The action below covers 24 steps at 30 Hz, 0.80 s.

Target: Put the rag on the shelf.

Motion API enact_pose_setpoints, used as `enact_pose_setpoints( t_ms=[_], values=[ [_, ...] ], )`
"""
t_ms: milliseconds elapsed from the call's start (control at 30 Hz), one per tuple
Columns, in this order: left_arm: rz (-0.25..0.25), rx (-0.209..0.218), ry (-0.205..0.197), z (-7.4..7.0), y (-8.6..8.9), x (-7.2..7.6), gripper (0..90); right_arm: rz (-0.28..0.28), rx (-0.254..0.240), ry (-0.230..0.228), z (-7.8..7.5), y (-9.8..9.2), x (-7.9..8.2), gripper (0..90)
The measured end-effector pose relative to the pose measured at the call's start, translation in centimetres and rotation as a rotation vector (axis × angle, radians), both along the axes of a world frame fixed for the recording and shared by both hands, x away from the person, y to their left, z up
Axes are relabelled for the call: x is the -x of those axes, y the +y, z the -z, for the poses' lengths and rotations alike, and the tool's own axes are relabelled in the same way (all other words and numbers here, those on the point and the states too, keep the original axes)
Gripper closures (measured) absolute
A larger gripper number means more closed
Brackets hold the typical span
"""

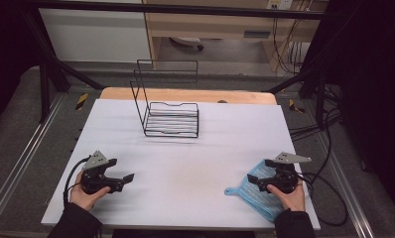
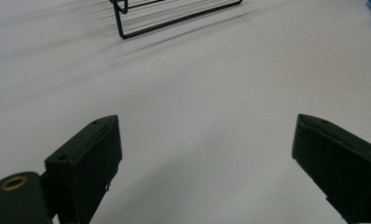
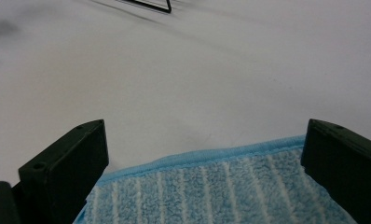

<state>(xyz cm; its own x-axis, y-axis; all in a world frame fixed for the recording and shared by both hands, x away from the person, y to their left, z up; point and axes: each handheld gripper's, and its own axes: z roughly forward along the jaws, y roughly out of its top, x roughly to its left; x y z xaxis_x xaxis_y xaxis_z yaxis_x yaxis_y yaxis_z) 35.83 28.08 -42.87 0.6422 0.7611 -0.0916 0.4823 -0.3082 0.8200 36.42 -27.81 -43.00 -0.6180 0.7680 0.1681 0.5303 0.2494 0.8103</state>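
Left gripper (image 1: 120,181): held low over the bare white table (image 1: 185,163) at its near left corner, fingers wide apart, nothing between them.
Right gripper (image 1: 255,182): over the blue striped cloth (image 1: 265,201), fingers spread, not pinching it.
Cloth: flat at the near right corner, under the right hand (image 1: 289,194).
Wire rack (image 1: 168,111): upright, toward the far edge, well apart from both.

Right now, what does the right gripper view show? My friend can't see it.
The right gripper, jaws open, hovers over a blue striped cloth lying on a white table. A black wire rack corner peeks in far behind.
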Motion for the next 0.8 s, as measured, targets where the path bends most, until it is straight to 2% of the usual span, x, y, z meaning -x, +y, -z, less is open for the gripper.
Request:
enact_pose_setpoints(
  t_ms=[233, 533, 800],
  values=[
    [-0.001, -0.003, 0.005, 0.1, 0.0, 0.0, 8.1, 0.011, -0.003, 0.011, -0.2, 0.0, 0.1, 1.6],
    [-0.01, -0.002, 0.008, 0.1, 0.2, -0.1, 8.1, 0.007, 0.024, 0.015, -0.5, 1.0, 0.5, 3.6],
    [-0.021, 0.0, 0.01, 0.2, 0.3, -0.1, 8.4, -0.017, 0.075, 0.014, -0.8, 2.5, 1.4, 8.5]
  ],
)
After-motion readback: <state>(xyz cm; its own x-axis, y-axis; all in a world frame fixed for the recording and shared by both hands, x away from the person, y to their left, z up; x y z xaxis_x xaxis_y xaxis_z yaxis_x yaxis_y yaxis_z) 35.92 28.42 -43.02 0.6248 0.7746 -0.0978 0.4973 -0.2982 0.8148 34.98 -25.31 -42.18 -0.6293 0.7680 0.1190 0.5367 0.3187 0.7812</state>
